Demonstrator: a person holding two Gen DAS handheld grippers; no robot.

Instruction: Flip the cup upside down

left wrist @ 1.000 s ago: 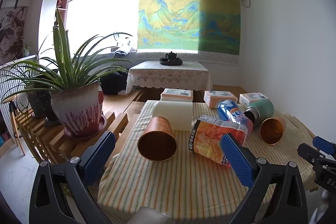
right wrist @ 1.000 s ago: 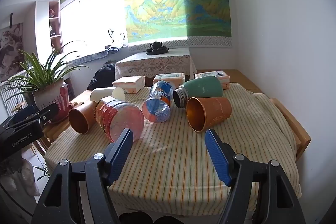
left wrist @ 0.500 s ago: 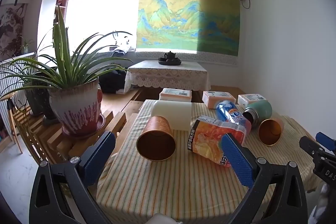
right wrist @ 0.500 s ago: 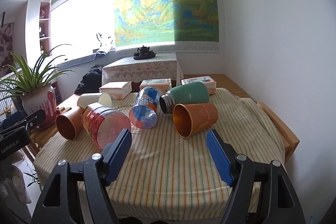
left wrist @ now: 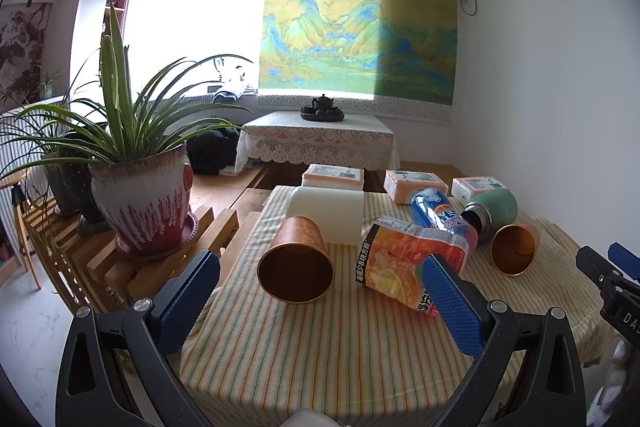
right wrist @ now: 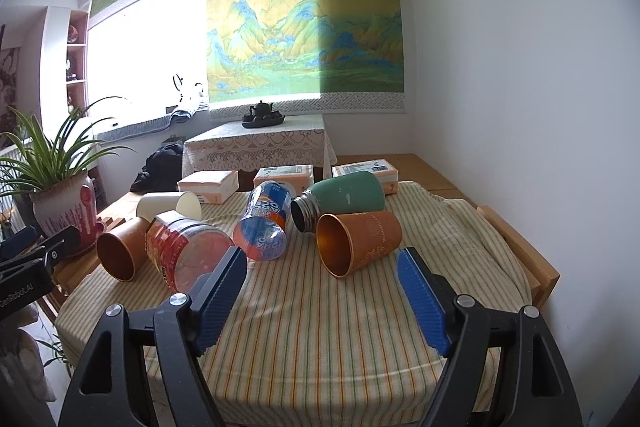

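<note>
Two orange paper cups lie on their sides on the striped tablecloth. One cup (left wrist: 298, 263) (right wrist: 120, 251) rests at the left, its mouth facing my left gripper (left wrist: 320, 303), which is open and held back from it. The other cup (right wrist: 358, 241) (left wrist: 514, 249) lies at the right, just beyond my open right gripper (right wrist: 322, 297), mouth pointing front-left. A white cup (left wrist: 326, 215) (right wrist: 170, 207) also lies on its side behind the left orange cup. Neither gripper holds anything.
An orange drink pouch (left wrist: 408, 267), a blue bottle (right wrist: 264, 223) and a green flask (right wrist: 344, 197) lie between the cups. Tissue packs (left wrist: 334, 175) line the far edge. A potted plant (left wrist: 140, 195) stands on a slatted bench at the left. Striped cloth (right wrist: 320, 323) lies bare near the front.
Both grippers have drifted slightly back and shifted view; the cups and other objects have not moved. Both stay open.
</note>
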